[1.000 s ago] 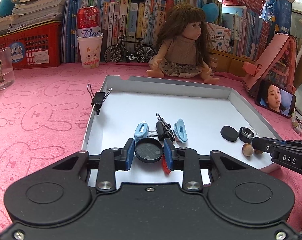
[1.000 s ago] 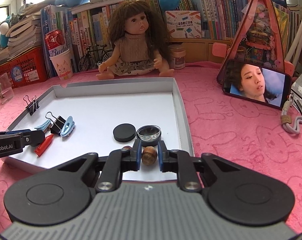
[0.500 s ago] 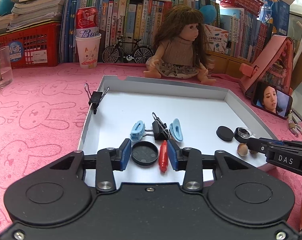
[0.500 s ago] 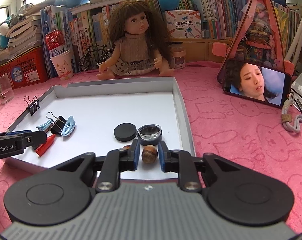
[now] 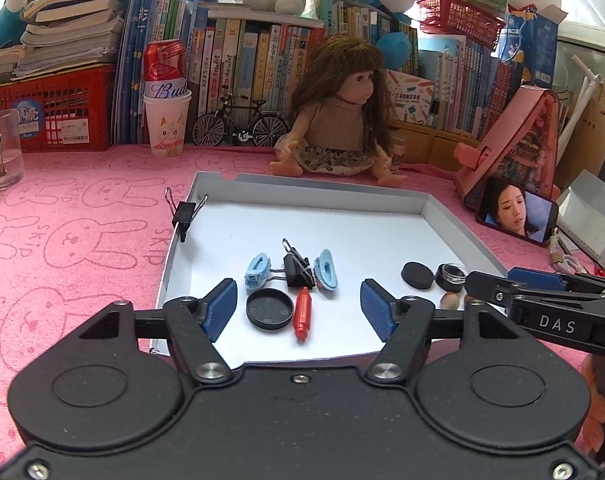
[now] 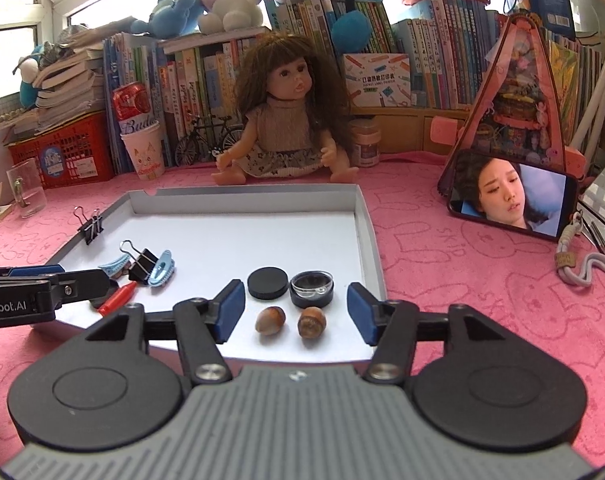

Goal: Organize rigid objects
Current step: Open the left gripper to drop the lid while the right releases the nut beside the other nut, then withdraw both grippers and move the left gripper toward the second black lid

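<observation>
A shallow white tray point(image 5: 382, 208) point(image 6: 366, 216) lies on the pink cloth. Near its front edge my left gripper point(image 5: 298, 312) has its jaws opening; a black round lid point(image 5: 269, 311) and a red crayon-like piece point(image 5: 302, 314) lie loose on the tray between them. My right gripper point(image 6: 294, 312) is opening too, and two acorns point(image 6: 270, 320) point(image 6: 311, 322) rest untouched between its pads. Behind the acorns sit a black disc point(image 6: 267, 283) and a small clear-topped jar point(image 6: 312, 288). Two blue hair clips point(image 5: 257, 270) point(image 5: 327, 269) flank a black binder clip point(image 5: 298, 268).
Another binder clip point(image 5: 184, 214) is clamped on the tray's left wall. A doll point(image 5: 334, 120), toy bicycle point(image 5: 240, 124), paper cup with a can point(image 5: 167, 122), glass mug point(image 5: 0, 152), red basket and books line the back. A phone point(image 5: 516, 210) leans on a pink stand at right.
Both grippers have opened and drawn back slightly. The left let go of the black lid and red piece; the right let go of an acorn, which now lies beside the second one.
</observation>
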